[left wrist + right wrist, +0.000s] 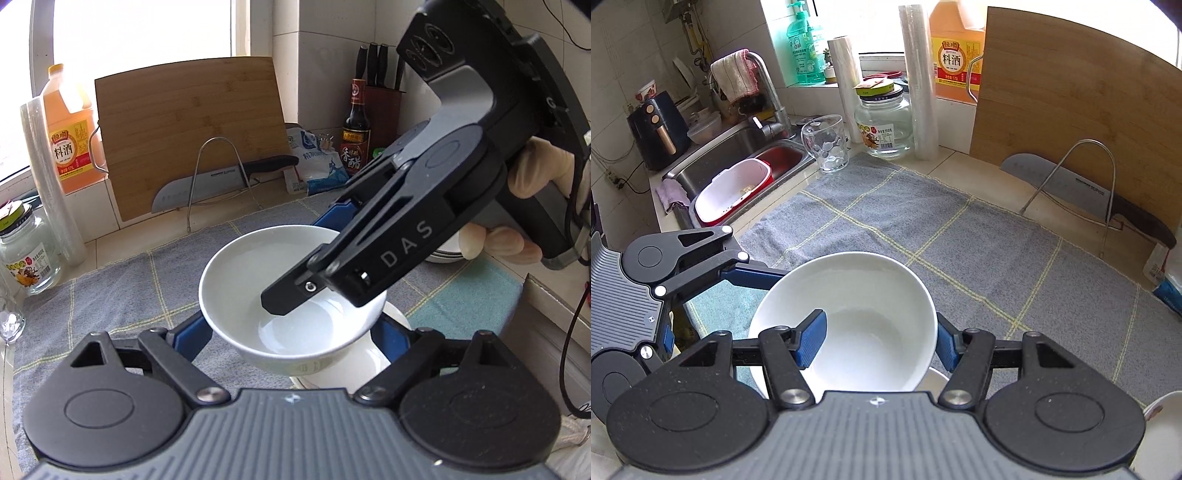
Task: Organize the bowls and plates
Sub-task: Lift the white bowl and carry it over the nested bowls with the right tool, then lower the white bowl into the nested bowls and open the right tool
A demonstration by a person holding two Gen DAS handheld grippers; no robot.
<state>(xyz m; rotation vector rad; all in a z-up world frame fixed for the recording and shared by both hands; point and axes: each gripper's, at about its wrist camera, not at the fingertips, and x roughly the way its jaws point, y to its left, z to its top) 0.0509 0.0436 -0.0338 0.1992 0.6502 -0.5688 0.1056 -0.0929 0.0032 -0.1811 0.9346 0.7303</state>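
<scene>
White bowl (849, 317) sits gripped across its rim by right tool (879, 343).

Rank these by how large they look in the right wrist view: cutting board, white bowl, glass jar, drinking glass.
1. cutting board
2. white bowl, though it is nearest the camera, so its true size is unsure
3. glass jar
4. drinking glass

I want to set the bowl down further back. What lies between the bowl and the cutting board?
In the right wrist view, only bare grey checked towel separates the white bowl from the cutting board, plus the knife on its wire rack.
</scene>
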